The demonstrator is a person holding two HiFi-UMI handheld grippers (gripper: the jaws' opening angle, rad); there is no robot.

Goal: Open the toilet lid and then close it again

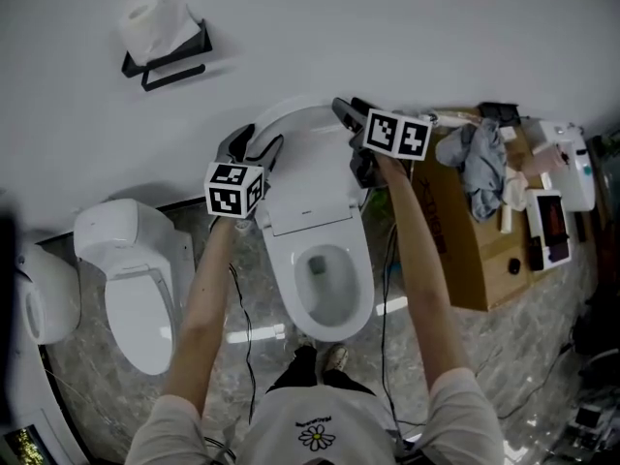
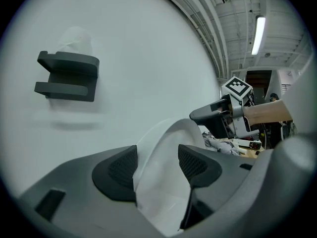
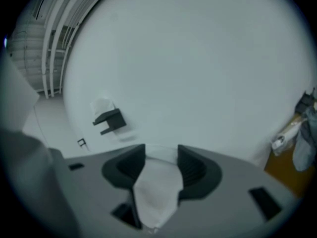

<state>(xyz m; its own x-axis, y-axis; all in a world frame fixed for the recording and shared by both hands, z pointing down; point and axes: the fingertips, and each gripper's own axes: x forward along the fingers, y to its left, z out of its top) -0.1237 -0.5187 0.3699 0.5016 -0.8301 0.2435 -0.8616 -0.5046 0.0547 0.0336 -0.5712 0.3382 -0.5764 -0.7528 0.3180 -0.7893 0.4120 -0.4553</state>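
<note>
The white toilet (image 1: 325,289) stands in the middle of the head view with its seat down and the bowl showing. Its white lid (image 1: 308,153) is raised, leaning towards the wall behind. My left gripper (image 1: 262,150) is shut on the lid's left edge, and my right gripper (image 1: 345,116) is shut on its right edge. In the left gripper view the lid (image 2: 163,187) fills the gap between the dark pads, with the right gripper (image 2: 218,118) across from it. In the right gripper view the lid (image 3: 156,190) is likewise pinched between the pads.
A second white toilet (image 1: 136,279) with its lid down stands to the left. A black paper holder (image 1: 165,51) hangs on the wall above. A cardboard box (image 1: 475,250) with cloth and clutter sits to the right. Cables lie on the floor by the toilet.
</note>
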